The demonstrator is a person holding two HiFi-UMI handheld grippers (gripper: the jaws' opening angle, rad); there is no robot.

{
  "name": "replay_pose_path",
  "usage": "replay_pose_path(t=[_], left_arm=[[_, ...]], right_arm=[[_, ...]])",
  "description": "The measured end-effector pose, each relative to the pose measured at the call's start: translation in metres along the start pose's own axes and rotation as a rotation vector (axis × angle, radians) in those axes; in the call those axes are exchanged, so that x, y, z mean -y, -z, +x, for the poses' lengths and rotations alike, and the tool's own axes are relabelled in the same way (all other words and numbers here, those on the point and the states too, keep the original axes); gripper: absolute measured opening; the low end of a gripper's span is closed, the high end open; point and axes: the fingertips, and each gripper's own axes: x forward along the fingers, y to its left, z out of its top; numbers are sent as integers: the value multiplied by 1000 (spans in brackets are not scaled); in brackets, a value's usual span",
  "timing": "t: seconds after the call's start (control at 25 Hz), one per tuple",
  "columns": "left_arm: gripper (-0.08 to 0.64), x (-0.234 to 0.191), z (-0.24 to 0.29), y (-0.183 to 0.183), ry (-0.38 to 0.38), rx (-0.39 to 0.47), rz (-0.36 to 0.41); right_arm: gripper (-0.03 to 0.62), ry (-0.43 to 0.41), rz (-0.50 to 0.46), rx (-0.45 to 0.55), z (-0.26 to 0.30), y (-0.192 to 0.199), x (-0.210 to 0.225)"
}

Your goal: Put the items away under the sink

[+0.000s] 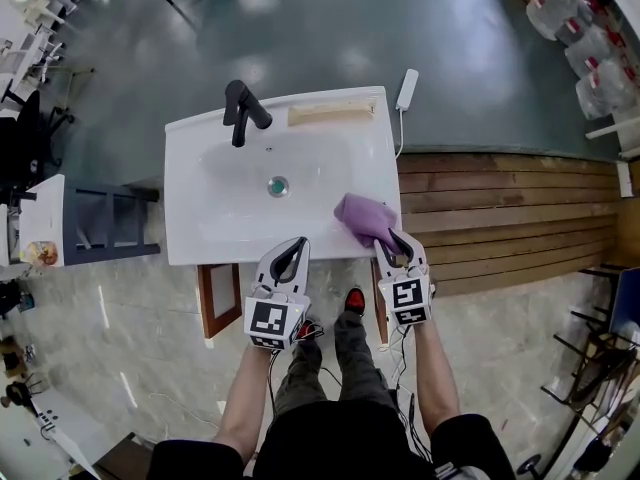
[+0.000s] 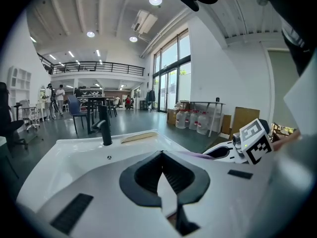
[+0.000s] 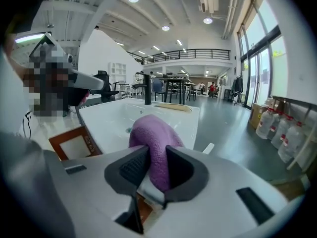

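Observation:
A purple cloth (image 1: 362, 216) lies bunched on the front right corner of the white sink top (image 1: 220, 208). My right gripper (image 1: 392, 240) is shut on its near end. In the right gripper view the cloth (image 3: 151, 138) bulges up between the two dark pads of that gripper (image 3: 152, 170). My left gripper (image 1: 297, 243) hovers at the sink's front edge, shut with nothing in it. Its pads meet in the left gripper view (image 2: 162, 175), where the right gripper (image 2: 247, 143) shows off to the right. Below the sink, a brown-framed cabinet door (image 1: 218, 300) stands open.
A black faucet (image 1: 242, 111) and a wooden strip (image 1: 330, 114) sit at the sink's back. A white power strip (image 1: 407, 89) lies behind it. A wooden platform (image 1: 510, 208) is to the right, a dark shelf unit (image 1: 110, 223) to the left, water jugs (image 1: 580, 28) far right.

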Motion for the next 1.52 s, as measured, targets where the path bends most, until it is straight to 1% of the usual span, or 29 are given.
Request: replay_pose_path(t=[0.04, 0.12, 0.36, 0.64, 0.92, 1.12, 1.28, 1.52], left_arm=[[6, -1, -2, 1, -3, 0, 1], [6, -4, -5, 3, -7, 0, 5], [6, -3, -18, 1, -7, 8, 7], [6, -7, -43, -24, -8, 68, 37], [6, -9, -90, -45, 3, 126, 65], [6, -17, -128, -55, 9, 168, 86], [6, -22, -157, -60, 23, 199, 102], [6, -29, -199, -59, 52, 232, 124]], right_arm=[[103, 0, -1, 2, 1, 0, 0], [87, 0, 2, 8, 1, -2, 0], [78, 18, -10, 39, -7, -16, 2], [77, 66, -7, 129, -33, -56, -1], [77, 138, -4, 233, -78, -102, -21], [77, 184, -2, 291, -111, -128, -47], [77, 214, -26, 338, -132, -145, -73], [77, 250, -40, 367, -161, -160, -119]])
